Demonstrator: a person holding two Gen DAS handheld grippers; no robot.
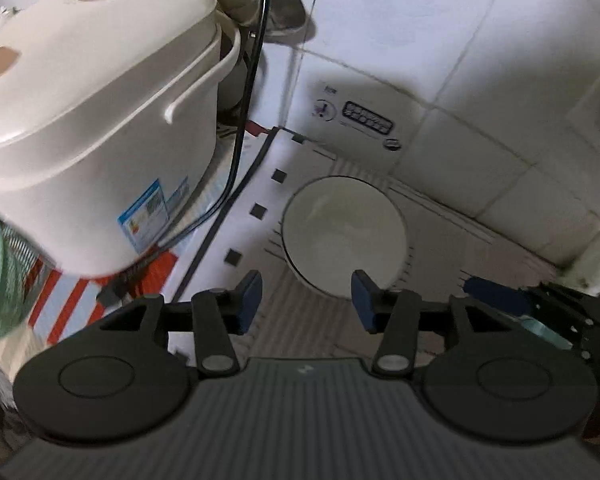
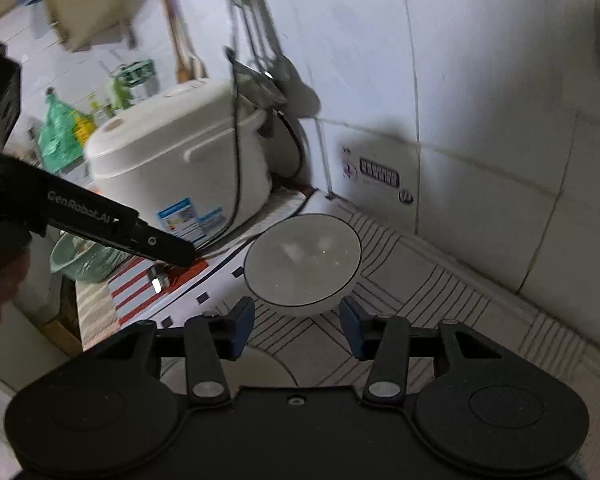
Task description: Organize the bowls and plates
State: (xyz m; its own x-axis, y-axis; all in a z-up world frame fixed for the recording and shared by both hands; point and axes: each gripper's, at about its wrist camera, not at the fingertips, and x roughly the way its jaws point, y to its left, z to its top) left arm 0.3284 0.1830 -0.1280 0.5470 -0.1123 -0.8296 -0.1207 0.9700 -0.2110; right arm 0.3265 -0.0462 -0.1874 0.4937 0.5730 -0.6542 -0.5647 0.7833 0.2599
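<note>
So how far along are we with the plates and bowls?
Nothing looks sorted yet. One white bowl sits alone on the patterned mat, beside the rice cooker. Both the left gripper and right gripper are open and empty, pointed at that bowl. Grasping and placing it remains. No plates are in view.

Your right gripper [image 2: 297, 326] hangs wide open, white bowl [image 2: 302, 260] just ahead of the jaws, rice cooker [image 2: 180, 160] further ahead-left.

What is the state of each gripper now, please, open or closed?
Left gripper: open, holding nothing, the white bowl just ahead of it.
Right gripper: open, holding nothing, facing the same bowl.
</note>
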